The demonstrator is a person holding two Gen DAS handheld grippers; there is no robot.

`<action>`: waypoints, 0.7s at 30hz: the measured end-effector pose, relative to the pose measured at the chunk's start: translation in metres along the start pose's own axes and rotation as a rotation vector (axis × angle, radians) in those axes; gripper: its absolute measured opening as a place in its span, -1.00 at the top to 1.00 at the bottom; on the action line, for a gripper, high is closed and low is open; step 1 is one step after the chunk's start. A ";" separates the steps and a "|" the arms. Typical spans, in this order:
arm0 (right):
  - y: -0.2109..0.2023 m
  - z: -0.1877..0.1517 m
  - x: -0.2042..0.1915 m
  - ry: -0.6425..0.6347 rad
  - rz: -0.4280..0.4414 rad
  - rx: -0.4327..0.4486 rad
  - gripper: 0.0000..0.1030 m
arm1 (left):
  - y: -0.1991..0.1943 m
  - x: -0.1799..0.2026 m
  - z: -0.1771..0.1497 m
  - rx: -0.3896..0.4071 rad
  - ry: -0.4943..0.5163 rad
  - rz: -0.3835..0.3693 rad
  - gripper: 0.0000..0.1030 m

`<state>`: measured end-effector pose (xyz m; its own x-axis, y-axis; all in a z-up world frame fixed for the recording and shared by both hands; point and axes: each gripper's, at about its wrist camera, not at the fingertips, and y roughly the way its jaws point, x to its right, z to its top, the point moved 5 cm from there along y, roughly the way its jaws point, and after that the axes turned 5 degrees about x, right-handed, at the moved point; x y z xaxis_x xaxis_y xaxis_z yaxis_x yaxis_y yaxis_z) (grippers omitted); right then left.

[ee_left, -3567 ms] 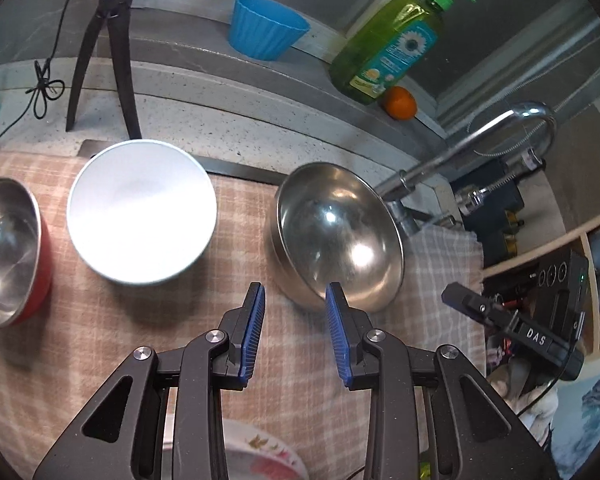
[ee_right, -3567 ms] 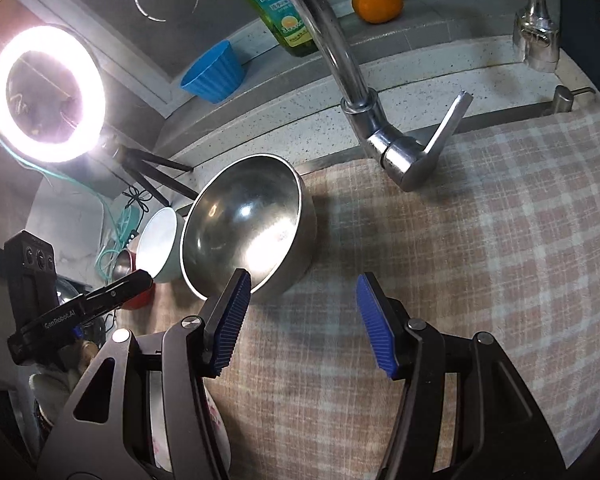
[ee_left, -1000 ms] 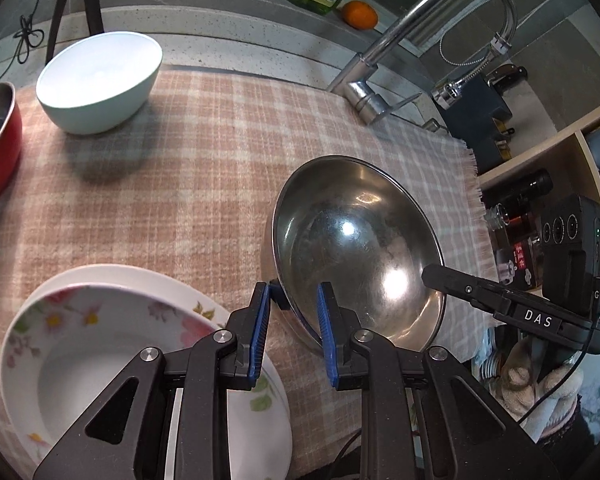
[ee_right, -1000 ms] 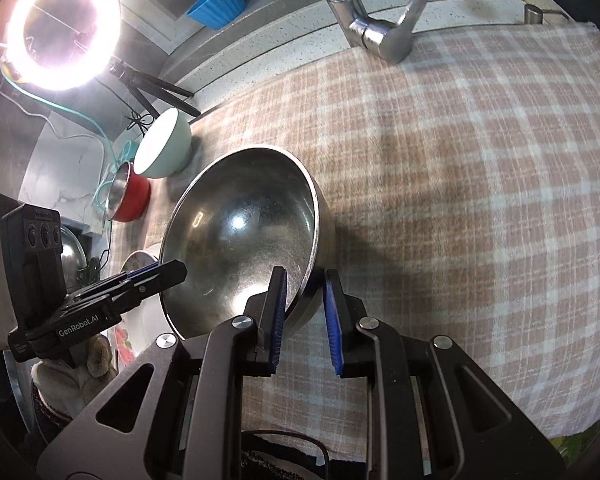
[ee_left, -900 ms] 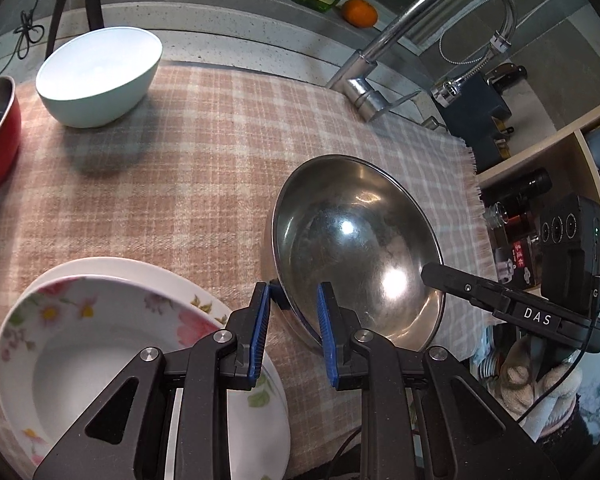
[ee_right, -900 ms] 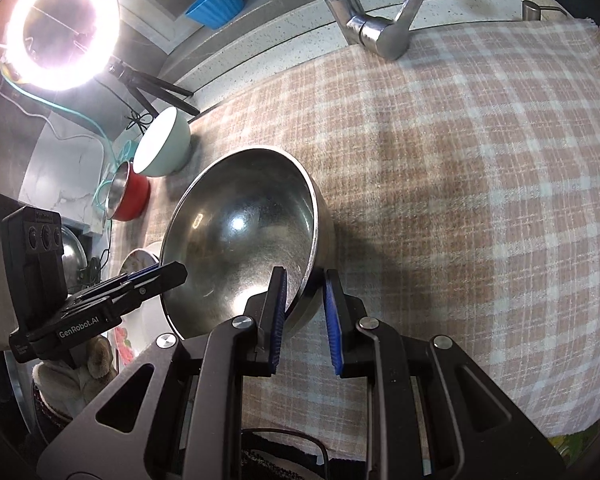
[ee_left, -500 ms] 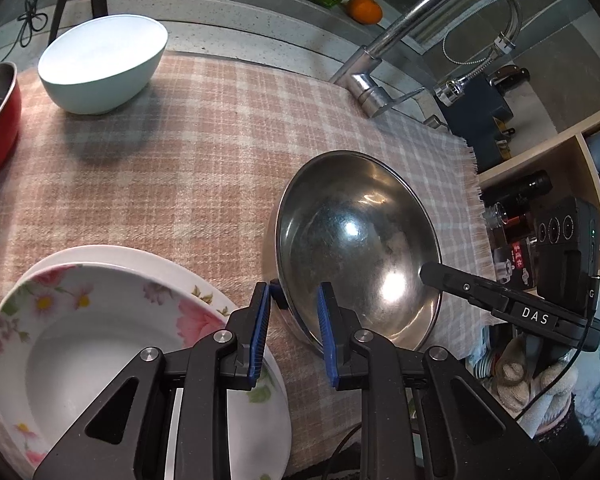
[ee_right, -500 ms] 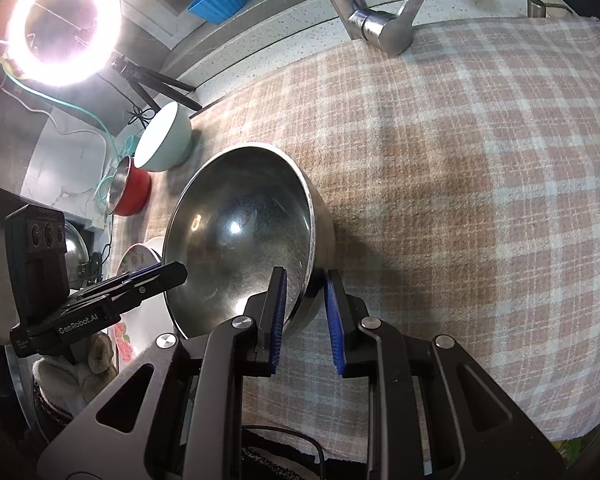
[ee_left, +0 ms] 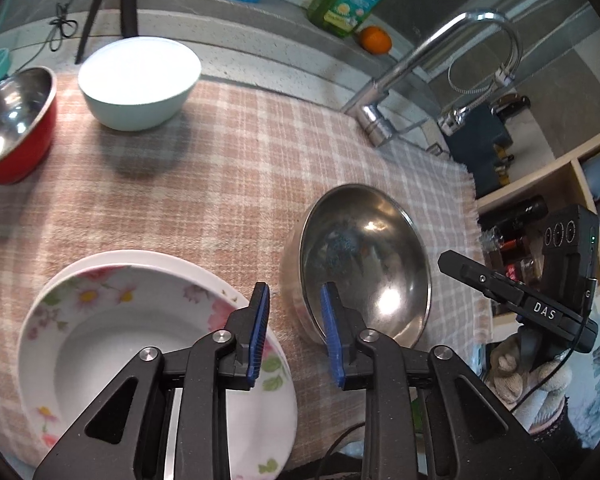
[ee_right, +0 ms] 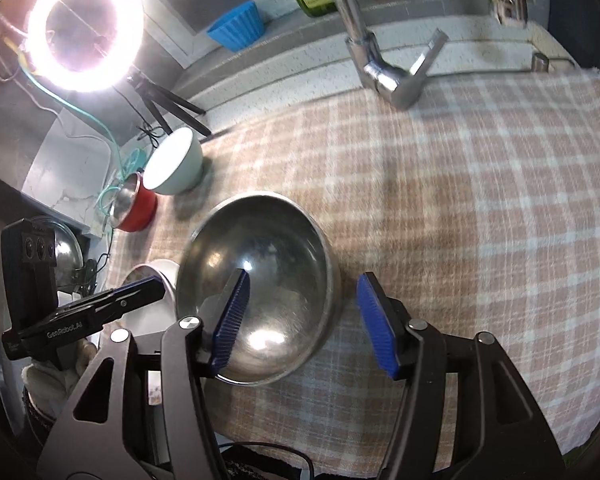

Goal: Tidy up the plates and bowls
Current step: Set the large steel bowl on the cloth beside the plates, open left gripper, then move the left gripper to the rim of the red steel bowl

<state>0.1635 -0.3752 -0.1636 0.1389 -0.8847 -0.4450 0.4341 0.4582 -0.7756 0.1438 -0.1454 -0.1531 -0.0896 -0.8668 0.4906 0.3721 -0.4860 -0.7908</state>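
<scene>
Now, left wrist: your left gripper (ee_left: 294, 322) is spread, straddling the steel bowl (ee_left: 364, 264) rim beside the floral plate (ee_left: 140, 344). Right wrist: your right gripper (ee_right: 304, 316) is spread wide across the steel bowl (ee_right: 260, 292) rim.

Silver bowl (ee_left: 364, 264), floral white plate (ee_left: 112, 332), pink-checked cloth (ee_left: 228, 168)

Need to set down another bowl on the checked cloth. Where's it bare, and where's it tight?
Most bare cloth lies right of the steel bowl, up to the faucet base. A second patch sits between the mint bowl, floral plate and steel bowl. Tight: plate and steel bowl nearly touch under the left claw.
</scene>
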 end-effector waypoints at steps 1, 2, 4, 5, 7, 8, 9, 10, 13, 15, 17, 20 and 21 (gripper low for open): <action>-0.002 0.003 -0.006 -0.018 0.009 0.007 -0.31 | -0.005 -0.001 0.000 0.011 -0.007 0.002 0.38; -0.003 0.004 -0.010 -0.033 0.014 0.009 -0.34 | -0.012 -0.003 -0.001 0.029 -0.015 0.008 0.35; -0.005 0.007 -0.021 -0.067 0.037 0.007 -0.34 | -0.020 -0.007 -0.002 0.054 -0.035 0.020 0.35; -0.006 0.008 -0.026 -0.077 0.052 0.005 -0.34 | -0.025 -0.011 -0.003 0.066 -0.051 0.028 0.35; -0.006 0.009 -0.039 -0.093 0.090 -0.012 -0.34 | -0.036 -0.020 -0.005 0.100 -0.084 0.054 0.35; -0.007 0.010 -0.044 -0.099 0.105 -0.022 -0.34 | -0.042 -0.026 -0.005 0.117 -0.101 0.069 0.35; -0.008 0.010 -0.050 -0.106 0.122 -0.030 -0.34 | -0.049 -0.034 -0.005 0.135 -0.127 0.083 0.35; -0.008 0.011 -0.059 -0.122 0.142 -0.039 -0.34 | -0.055 -0.040 -0.005 0.151 -0.151 0.091 0.35; -0.007 0.016 -0.084 -0.168 0.162 -0.035 -0.34 | -0.075 -0.059 -0.005 0.207 -0.201 0.128 0.35; -0.004 0.020 -0.099 -0.175 0.178 -0.029 -0.34 | -0.091 -0.073 -0.003 0.238 -0.219 0.153 0.35; 0.001 0.022 -0.114 -0.177 0.199 -0.034 -0.34 | -0.102 -0.086 0.000 0.252 -0.216 0.177 0.35; 0.014 0.024 -0.139 -0.167 0.215 -0.043 -0.34 | -0.117 -0.109 0.008 0.264 -0.205 0.209 0.35; 0.017 0.025 -0.146 -0.164 0.223 -0.047 -0.34 | -0.120 -0.118 0.013 0.264 -0.206 0.210 0.35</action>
<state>0.1729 -0.2399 -0.1006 0.3705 -0.7616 -0.5316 0.3355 0.6435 -0.6880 0.1214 0.0168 -0.1111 0.1909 -0.8910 0.4120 0.5897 -0.2314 -0.7737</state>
